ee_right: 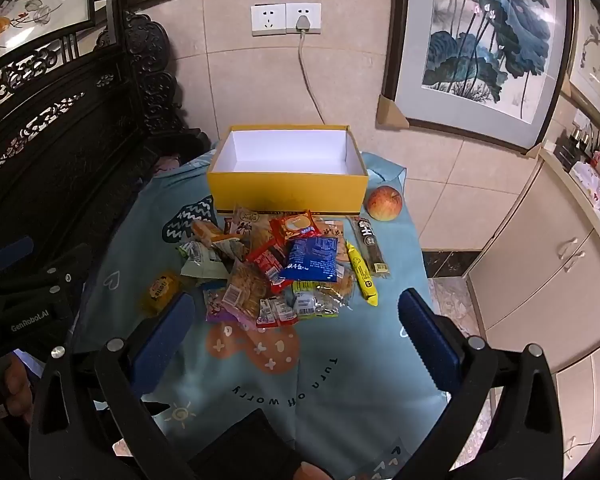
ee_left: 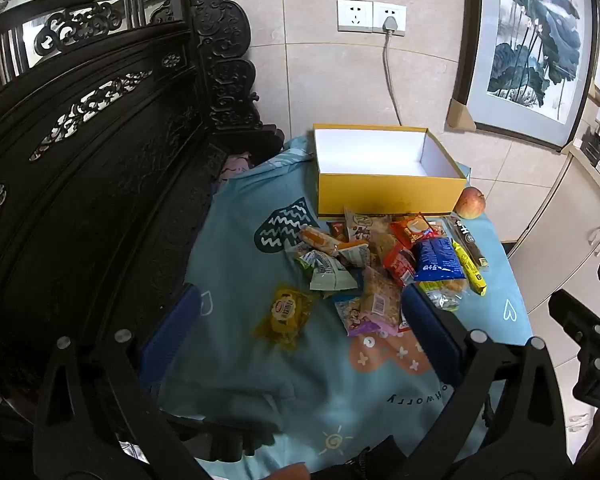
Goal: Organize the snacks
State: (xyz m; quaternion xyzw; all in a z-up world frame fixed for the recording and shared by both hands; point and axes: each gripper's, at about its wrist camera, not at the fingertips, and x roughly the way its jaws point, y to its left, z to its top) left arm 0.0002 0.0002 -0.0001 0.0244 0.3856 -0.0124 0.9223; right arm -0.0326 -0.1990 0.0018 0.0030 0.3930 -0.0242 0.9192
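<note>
Table point(ee_right: 340, 360) under a blue cloth carries everything. Box point(ee_right: 288, 194) sits at the far edge, lid off and empty, so I read it as the drop target. Snacks point(ee_right: 276, 268) are heaped right in front of it, short carry. Apple point(ee_right: 385, 203) lies just right of the box. One yellow packet point(ee_left: 286, 314) lies apart, nearest my left gripper point(ee_left: 300, 344). Right gripper point(ee_right: 296, 340) hovers before the heap. Both have jaws fully spread, holding nothing; nothing sorted yet.
</note>
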